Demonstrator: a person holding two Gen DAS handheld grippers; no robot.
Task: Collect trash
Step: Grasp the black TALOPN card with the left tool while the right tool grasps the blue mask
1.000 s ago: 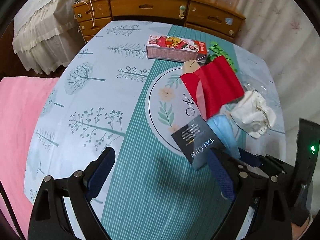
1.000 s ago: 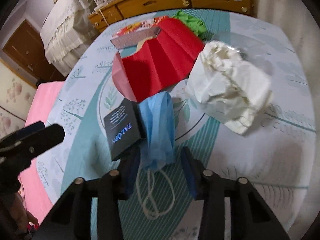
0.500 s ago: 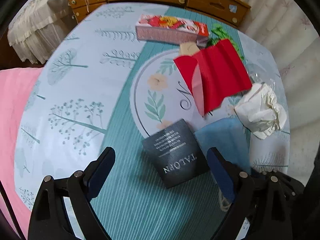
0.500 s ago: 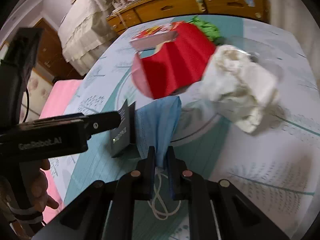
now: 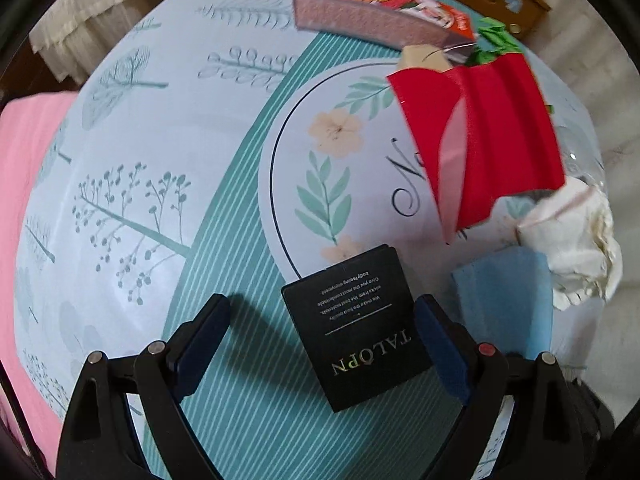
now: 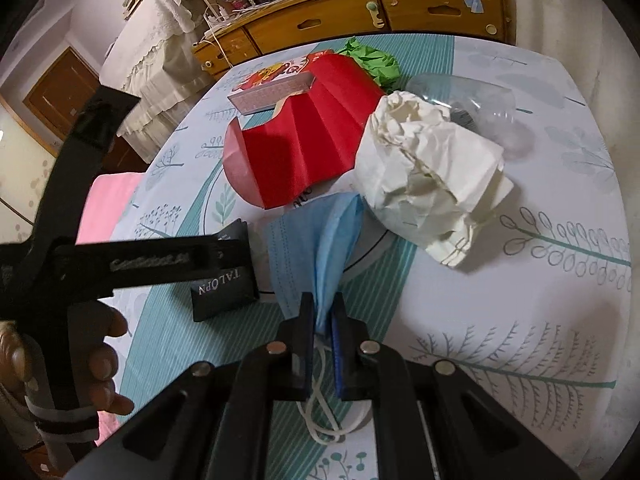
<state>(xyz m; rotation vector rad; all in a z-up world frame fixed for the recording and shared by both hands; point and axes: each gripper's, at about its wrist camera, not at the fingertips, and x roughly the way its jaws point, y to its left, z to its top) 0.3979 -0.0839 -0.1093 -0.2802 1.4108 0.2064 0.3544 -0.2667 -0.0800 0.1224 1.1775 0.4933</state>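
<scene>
On the counter (image 6: 560,264), under its leaf-printed cloth, nearly all the trash lies uncollected, so we judge the task barely begun. Our right tongs (image 6: 322,316) are pinched tight on the near end of the blue face mask (image 6: 316,240); the mask's body rests on the cloth and its white ear loops trail beneath the jaws. Our left tongs (image 5: 320,344) stand wide open, pointing down over the black card sleeve (image 5: 356,328) marked TALOPN. The sleeve lies flat between the jaws, close to the right pad, with a clear gap on the left, and we cannot say whether that pad touches it.

Beyond these, we see the folded red paper (image 6: 296,148), the crumpled white paper (image 6: 428,176) just beside the mask, the crumpled green paper (image 6: 372,60), a clear plastic piece (image 6: 476,104) and a printed carton (image 5: 376,12) at the far edge. No bin or bag shows in either view, so where the trash goes we cannot tell. What is left, as we judge it: lift the mask, close on the sleeve, then gather the five pieces beyond.
</scene>
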